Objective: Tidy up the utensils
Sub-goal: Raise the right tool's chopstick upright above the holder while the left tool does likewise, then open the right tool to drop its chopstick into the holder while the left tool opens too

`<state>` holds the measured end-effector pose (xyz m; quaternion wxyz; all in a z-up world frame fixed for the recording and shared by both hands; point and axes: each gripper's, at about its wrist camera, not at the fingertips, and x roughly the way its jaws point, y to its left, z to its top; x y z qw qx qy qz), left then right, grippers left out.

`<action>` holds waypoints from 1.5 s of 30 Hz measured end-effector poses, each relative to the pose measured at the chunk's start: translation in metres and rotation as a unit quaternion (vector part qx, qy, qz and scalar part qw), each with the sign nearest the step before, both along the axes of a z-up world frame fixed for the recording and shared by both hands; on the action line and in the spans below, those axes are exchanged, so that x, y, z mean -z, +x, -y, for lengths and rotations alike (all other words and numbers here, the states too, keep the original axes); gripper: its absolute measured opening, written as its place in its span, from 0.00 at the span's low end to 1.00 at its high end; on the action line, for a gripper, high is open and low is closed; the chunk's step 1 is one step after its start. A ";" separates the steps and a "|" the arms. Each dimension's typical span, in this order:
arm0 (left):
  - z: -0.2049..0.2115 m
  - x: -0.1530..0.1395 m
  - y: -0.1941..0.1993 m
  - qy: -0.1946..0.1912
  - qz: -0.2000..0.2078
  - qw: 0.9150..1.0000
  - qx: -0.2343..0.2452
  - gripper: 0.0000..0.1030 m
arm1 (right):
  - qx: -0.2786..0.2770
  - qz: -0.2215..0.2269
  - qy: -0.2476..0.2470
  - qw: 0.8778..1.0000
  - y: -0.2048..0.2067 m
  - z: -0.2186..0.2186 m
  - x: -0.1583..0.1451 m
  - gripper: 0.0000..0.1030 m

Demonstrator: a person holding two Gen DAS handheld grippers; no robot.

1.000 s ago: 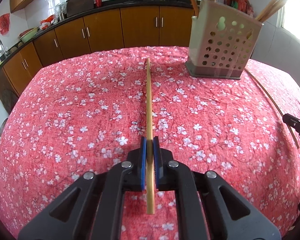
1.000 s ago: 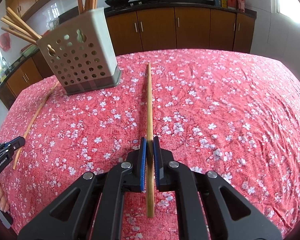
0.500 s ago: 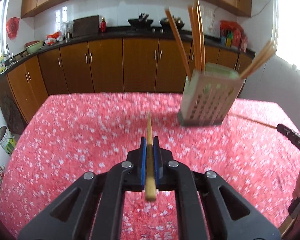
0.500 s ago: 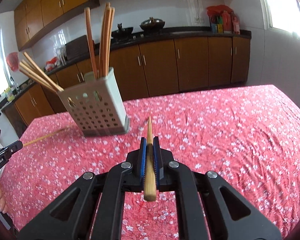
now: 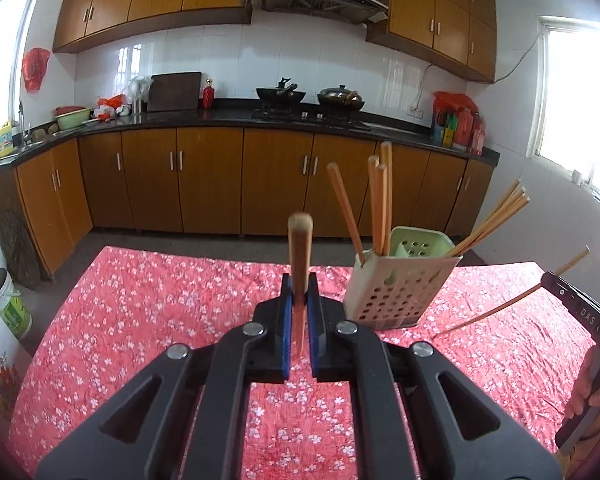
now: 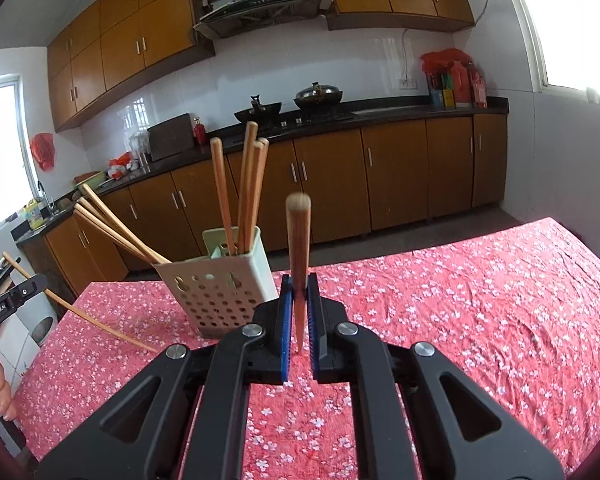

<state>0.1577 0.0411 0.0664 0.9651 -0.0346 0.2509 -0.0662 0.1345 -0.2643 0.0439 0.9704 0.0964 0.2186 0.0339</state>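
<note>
Closest to each camera, a black two-finger gripper with blue pads pinches one round wooden chopstick, tilted upright with its blunt end toward the lens. Seen from the left wrist, the left gripper [image 5: 299, 308] clamps the left chopstick [image 5: 299, 256]; seen from the right wrist, the right gripper [image 6: 299, 308] clamps the right chopstick [image 6: 299, 252] the same way. Both hang above the table's red cloth printed with small white blossoms [image 5: 148, 304]. Just beyond stands the pale green perforated plastic utensil holder [image 6: 220, 292], upright on the cloth, with several wooden chopsticks [image 6: 244, 196] already leaning out of its compartments. Farther back run brown kitchen cabinets [image 5: 204, 180] under a dark counter. Judging from this, the step in hand is carrying the two lifted chopsticks to the holder; the next move calls for bringing each tip over an open compartment, keeping it near vertical, lowering it, then loosening the pinch.
</note>
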 end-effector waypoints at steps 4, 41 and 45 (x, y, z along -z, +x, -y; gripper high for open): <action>0.009 -0.015 -0.004 -0.002 0.017 1.000 0.014 0.08 | -0.015 0.028 -0.003 0.999 0.000 -0.010 -0.023 0.08; 0.071 -0.057 0.116 -0.080 0.103 0.991 0.007 0.08 | -0.017 0.113 0.016 0.993 0.084 -0.048 -0.058 0.08; 0.071 -0.055 0.116 -0.083 0.096 0.992 0.014 0.13 | -0.027 0.105 0.014 0.994 0.083 -0.050 -0.059 0.09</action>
